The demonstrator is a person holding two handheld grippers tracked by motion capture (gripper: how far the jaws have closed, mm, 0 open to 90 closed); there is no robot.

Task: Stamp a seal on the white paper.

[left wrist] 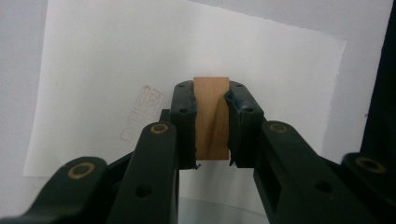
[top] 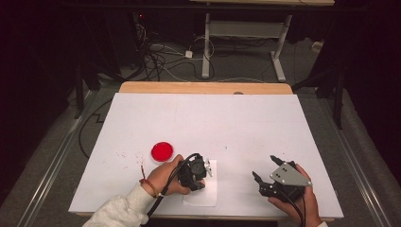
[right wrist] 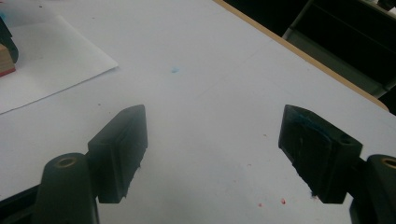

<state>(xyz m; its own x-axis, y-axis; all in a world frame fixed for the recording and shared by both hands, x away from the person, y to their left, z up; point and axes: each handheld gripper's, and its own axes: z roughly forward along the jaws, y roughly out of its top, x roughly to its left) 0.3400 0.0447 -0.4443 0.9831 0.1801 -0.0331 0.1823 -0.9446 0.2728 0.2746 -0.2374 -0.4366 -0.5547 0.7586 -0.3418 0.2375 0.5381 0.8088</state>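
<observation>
Just to the left of the left gripper (top: pixel 197 171), and a little farther from the person, sits a small round red ink pad (top: pixel 162 152) lying open on the white table (top: pixel 208 123); its whole inside shows red, and a scatter of tiny red specks marks the table to its left. No lid can be made out.

The left gripper points down at a sheet of white paper (top: pixel 208 189) lying directly under it. In the left gripper view its jaws are closed tight on a wooden stamp block (left wrist: pixel 212 116), which stands between the pads (left wrist: pixel 183 123), its top end clear above them. Left of the block on the paper (left wrist: pixel 93 70) is a faint red rectangular stamp print (left wrist: pixel 142 113); it holds characters, but they are too pale and tilted to read.

The right gripper (top: pixel 267 171) is well apart to the right of the paper, held low over the bare table. In the right gripper view its jaws stand wide apart with nothing between them, and the right-hand pad (right wrist: pixel 317 149) carries a bluish smear. A small blue dot (right wrist: pixel 175 70) marks the table ahead of it, and a few red specks lie near its right jaw
</observation>
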